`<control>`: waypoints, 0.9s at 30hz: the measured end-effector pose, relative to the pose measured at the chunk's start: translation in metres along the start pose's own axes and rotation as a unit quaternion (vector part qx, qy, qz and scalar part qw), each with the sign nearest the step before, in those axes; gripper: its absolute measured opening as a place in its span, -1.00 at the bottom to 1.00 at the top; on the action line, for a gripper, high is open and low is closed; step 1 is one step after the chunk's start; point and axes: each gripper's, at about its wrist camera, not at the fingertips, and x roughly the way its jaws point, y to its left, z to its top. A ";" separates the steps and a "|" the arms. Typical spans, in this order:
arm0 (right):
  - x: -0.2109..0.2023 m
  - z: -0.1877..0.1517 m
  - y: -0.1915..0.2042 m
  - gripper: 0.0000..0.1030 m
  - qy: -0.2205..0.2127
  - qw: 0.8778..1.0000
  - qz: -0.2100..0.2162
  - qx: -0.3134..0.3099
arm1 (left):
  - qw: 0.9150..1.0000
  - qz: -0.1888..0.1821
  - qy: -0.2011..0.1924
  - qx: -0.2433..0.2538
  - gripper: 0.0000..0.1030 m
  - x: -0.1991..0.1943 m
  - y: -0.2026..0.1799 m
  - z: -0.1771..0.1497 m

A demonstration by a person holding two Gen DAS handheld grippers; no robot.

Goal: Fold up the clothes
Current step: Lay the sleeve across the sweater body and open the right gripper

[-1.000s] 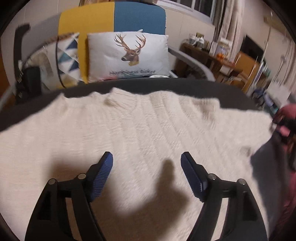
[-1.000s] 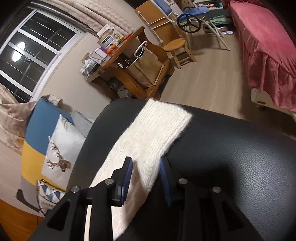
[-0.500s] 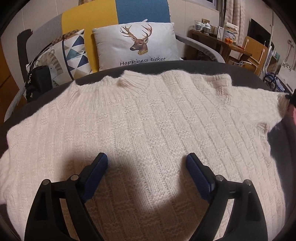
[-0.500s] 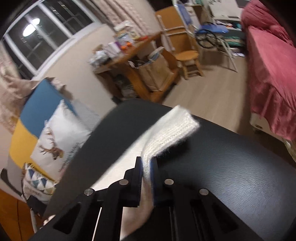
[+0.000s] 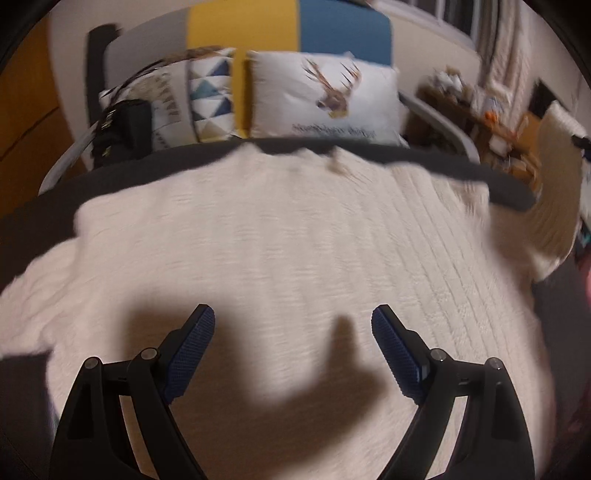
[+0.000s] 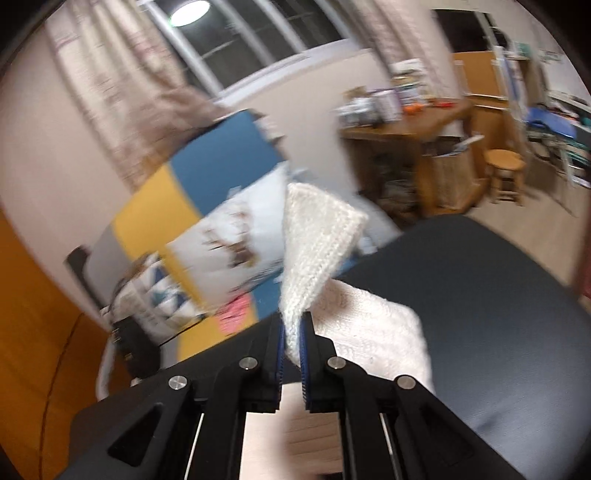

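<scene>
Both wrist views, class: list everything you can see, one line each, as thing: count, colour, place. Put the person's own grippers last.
sweater: one, cream knit, spread flat on the dark surface, its right sleeve lifted
sleeve: one, cream, raised off the surface, pinched near its cuff
work surface: one, dark, leather-like, under the sweater
sofa: one, grey, yellow and blue panels, behind the surface
deer cushion: one, white with brown print, on the sofa
triangle cushion: one, white with blue triangles, left of the deer cushion
wooden desk: one, brown, cluttered, by the wall
stool: one, light wood, beside the desk
window: one, dark panes, curtained
left gripper: open, hovering above the sweater body
right gripper: shut on the sleeve
</scene>
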 end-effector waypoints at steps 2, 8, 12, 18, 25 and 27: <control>0.004 -0.006 0.034 -0.88 0.010 0.999 0.029 -0.009 | 1.000 0.005 -0.005 -0.024 0.73 -0.005 0.022 -0.008; 0.027 -0.056 0.145 -0.88 0.051 0.991 0.073 -0.098 | 0.995 0.021 -0.021 -0.096 0.73 -0.021 0.088 -0.031; 0.045 -0.103 0.193 -0.88 0.083 0.982 0.089 -0.142 | 0.991 0.016 -0.033 -0.125 0.73 -0.029 0.112 -0.040; 0.060 -0.177 0.240 -0.89 0.122 0.963 0.098 -0.220 | 0.987 -0.011 -0.052 -0.153 0.73 -0.035 0.120 -0.046; 0.080 -0.250 0.267 -0.88 0.157 0.935 0.081 -0.307 | 0.986 -0.014 -0.053 -0.157 0.73 -0.035 0.118 -0.047; 0.087 -0.260 0.263 -0.88 0.165 0.932 0.071 -0.315 | 0.986 -0.014 -0.052 -0.156 0.73 -0.035 0.119 -0.048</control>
